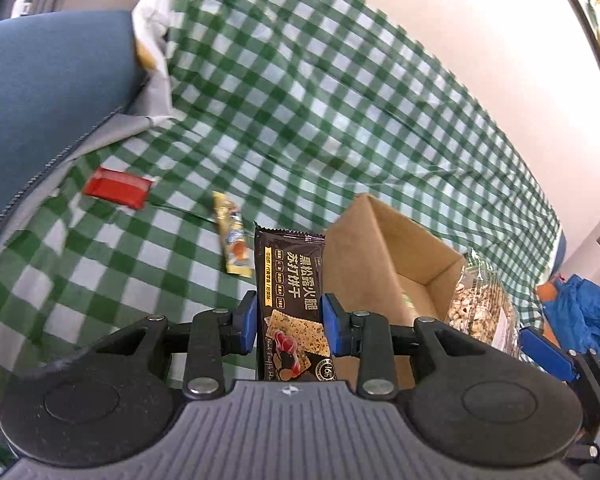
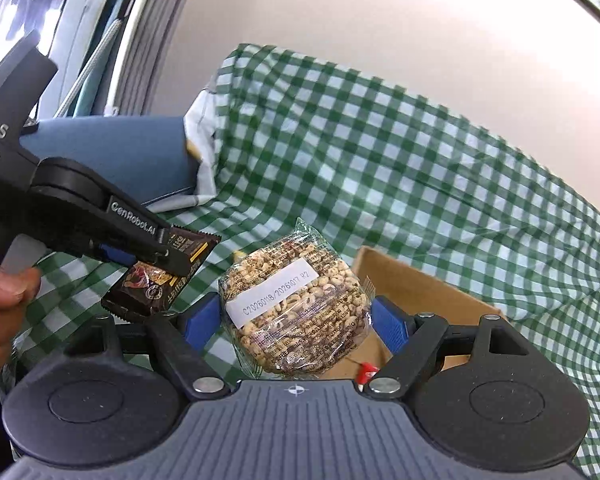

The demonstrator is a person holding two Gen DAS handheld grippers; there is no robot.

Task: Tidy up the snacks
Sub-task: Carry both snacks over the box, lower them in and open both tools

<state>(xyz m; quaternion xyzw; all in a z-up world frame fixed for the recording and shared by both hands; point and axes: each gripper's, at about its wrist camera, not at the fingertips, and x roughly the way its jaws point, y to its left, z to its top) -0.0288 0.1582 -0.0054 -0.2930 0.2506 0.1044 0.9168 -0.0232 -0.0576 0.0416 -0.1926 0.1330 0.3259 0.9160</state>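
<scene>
My left gripper (image 1: 289,322) is shut on a dark brown cracker packet (image 1: 290,276), held upright above the green checked cloth. The same packet (image 2: 180,268) shows in the right wrist view, pinched by the left gripper (image 2: 156,258) at the left. My right gripper (image 2: 296,316) is shut on a round clear bag of puffed cereal (image 2: 296,300) with a white label. That bag (image 1: 482,304) hangs just right of the open cardboard box (image 1: 384,248). The box (image 2: 420,284) lies behind and right of the cereal bag.
A red packet (image 1: 118,187) and a yellow sachet (image 1: 233,240) lie on the checked cloth (image 1: 300,120). A blue cushion (image 1: 52,92) sits at the left, a blue bag (image 1: 584,312) at the far right. A small red item (image 2: 367,370) lies inside the box. A person's hand (image 2: 0,300) grips the left tool.
</scene>
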